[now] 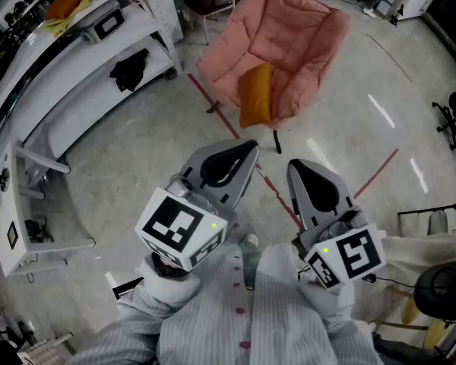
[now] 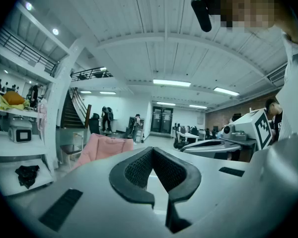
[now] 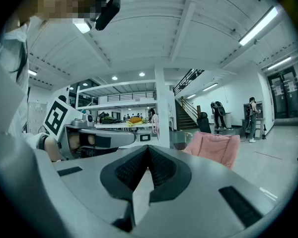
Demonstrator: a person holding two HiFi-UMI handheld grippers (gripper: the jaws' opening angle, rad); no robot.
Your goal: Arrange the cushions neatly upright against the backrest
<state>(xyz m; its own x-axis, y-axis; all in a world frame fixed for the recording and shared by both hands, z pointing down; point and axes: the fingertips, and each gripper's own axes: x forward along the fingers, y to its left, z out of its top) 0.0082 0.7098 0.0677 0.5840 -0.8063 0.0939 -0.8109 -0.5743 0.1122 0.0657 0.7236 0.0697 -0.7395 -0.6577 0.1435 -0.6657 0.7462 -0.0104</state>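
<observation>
**Still to be tidied:** the left hand-held gripper (image 1: 243,152) and the right hand-held gripper (image 1: 298,167) are held out in front of the person. Each has its jaws pressed together on nothing, as both gripper views confirm. The soft orange rectangular cushion (image 1: 256,94) stands on end at the front edge of the padded pink fabric chair (image 1: 296,36). It is well apart from both tools and short of the chair's backrest, across a glossy grey floor (image 1: 121,158) marked with a red tape line (image 1: 213,105).

The cushion's perch looks like the main hazard. So near the seat's front lip, a push from closed jaws, or a glancing approach from above, could tip it onto the floor instead of back into the chair. The jaws would have to open before contact. A pinch on a corner alone may let the soft filling slip free as it is lifted.

The chair appears light and thin-legged, so a firm shove toward the backrest could slide or rock it on the polished floor. Once placed, the cushion may slump in the deep padding unless it is pressed flat against the backrest.
</observation>
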